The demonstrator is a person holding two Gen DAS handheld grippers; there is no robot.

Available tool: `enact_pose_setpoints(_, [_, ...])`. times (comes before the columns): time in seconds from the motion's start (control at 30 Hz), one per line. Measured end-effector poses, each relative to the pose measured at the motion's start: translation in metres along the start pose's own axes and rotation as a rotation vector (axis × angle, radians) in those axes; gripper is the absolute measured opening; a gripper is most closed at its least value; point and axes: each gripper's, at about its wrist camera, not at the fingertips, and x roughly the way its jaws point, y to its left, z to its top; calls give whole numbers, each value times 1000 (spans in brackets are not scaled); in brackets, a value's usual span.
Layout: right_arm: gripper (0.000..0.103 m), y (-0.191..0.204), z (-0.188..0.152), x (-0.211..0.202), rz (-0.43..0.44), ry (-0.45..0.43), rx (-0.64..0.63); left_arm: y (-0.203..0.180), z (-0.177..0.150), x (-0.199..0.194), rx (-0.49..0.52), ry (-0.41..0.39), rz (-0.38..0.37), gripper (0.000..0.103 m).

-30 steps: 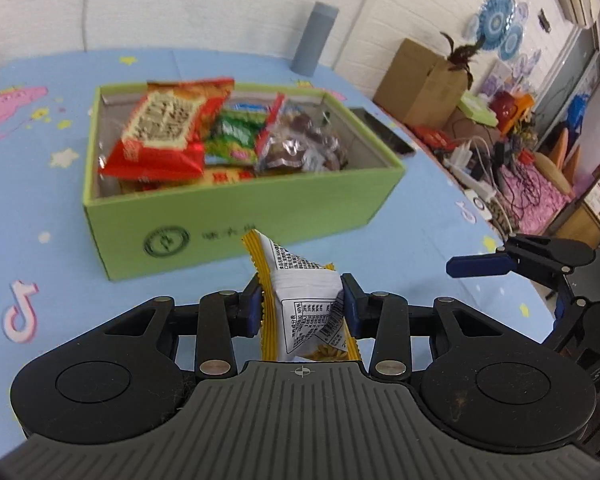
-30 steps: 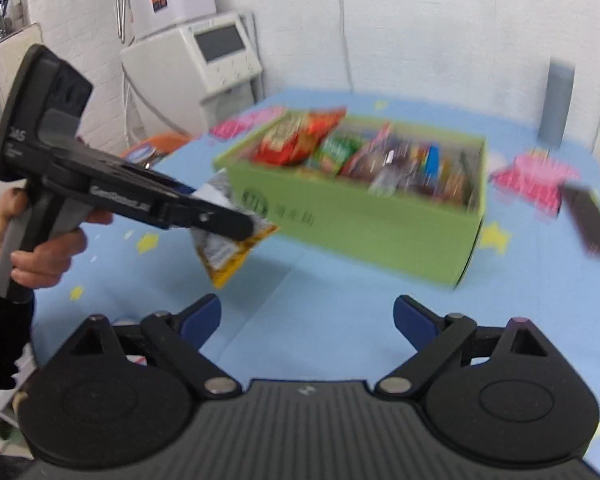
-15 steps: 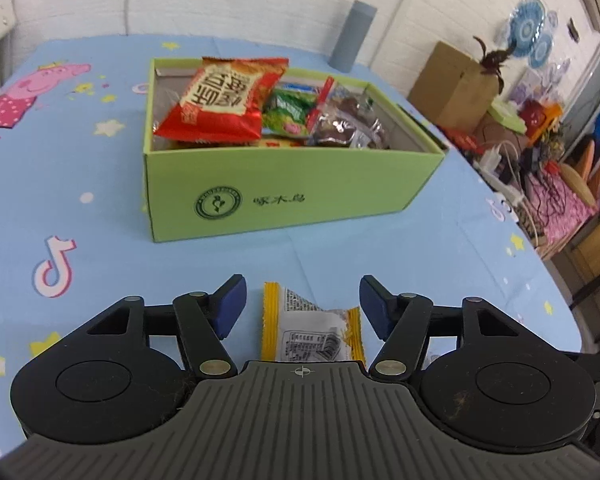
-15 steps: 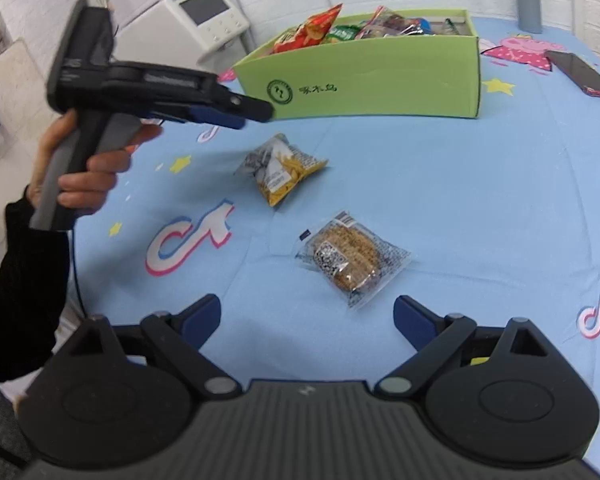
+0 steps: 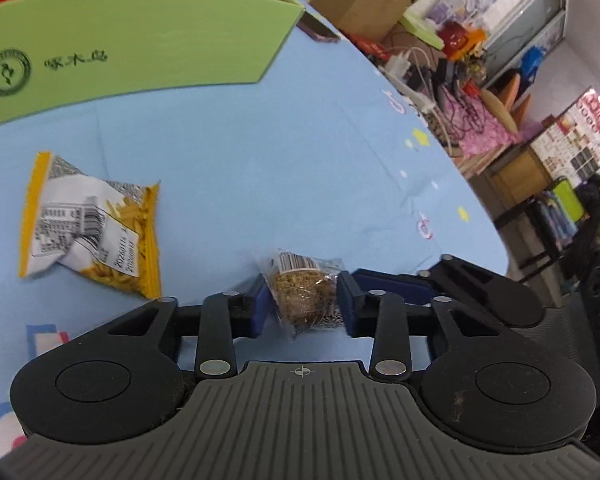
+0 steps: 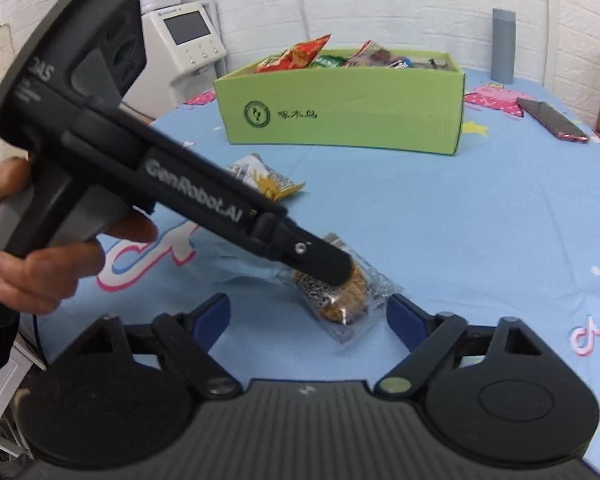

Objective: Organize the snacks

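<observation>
Both left gripper [image 5: 303, 305] jaws pinch the clear-wrapped snack bar [image 5: 305, 295].

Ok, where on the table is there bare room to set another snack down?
Bare cloth lies between the green box and the clear-wrapped bar, and right of that bar toward the phone. It is crowded around the yellow packet and left gripper.

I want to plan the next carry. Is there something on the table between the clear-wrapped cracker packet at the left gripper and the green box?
Nothing visible blocks it. The left gripper is closed around the cracker packet. The yellow snack packet lies off to the side, and bare tablecloth runs up to the green box.
</observation>
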Motion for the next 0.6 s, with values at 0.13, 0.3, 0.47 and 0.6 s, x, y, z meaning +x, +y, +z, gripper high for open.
enact_pose_setpoints(0.13, [88,-7,6,3,63,-14,41,3,0,-4,-17,-26,9,14])
enact_pose_setpoints(0.3, [89,-10,18,6,103,-52,81,5,10,-6,-49,-56,21,10])
enact_pose_setpoints(0.47, [90,-14,44,6,69,-121,50,12,38,-6,-60,-69,-1,0])
enact_pose_setpoints(0.6, [93,-26,33,1,28,-88,81,22,38,-1,-41,-63,41,7])
